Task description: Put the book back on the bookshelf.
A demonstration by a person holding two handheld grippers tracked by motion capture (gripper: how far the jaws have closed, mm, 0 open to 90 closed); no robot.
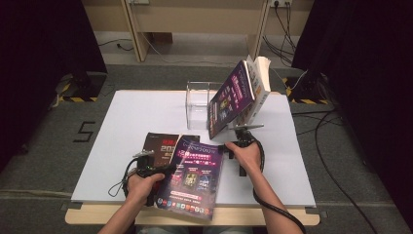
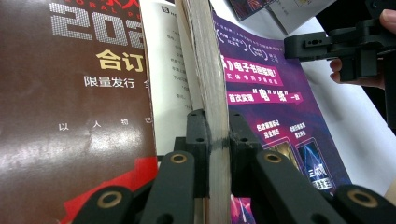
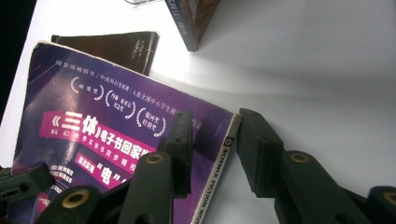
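A purple-covered book [image 1: 195, 180] is tilted up off the white table [image 1: 131, 117] at the front, between both hands. My left gripper [image 1: 168, 168] holds its left edge. In the left gripper view the jaws [image 2: 217, 126] are shut on the book's page block, beside the purple cover [image 2: 266, 93]. My right gripper [image 1: 227, 147] is at the book's top right corner. In the right gripper view it [image 3: 212, 135] is open and straddles the spine corner of the purple book [image 3: 102, 130]. One jaw is over the cover, and the other stands clear of the spine with table showing between.
A dark brown book [image 1: 160, 142] with a red band lies flat under the purple one's left side [image 2: 70, 93]. At the back, a clear acrylic stand [image 1: 198, 102] holds a second purple book [image 1: 233, 97] and a white one [image 1: 262, 80], both leaning.
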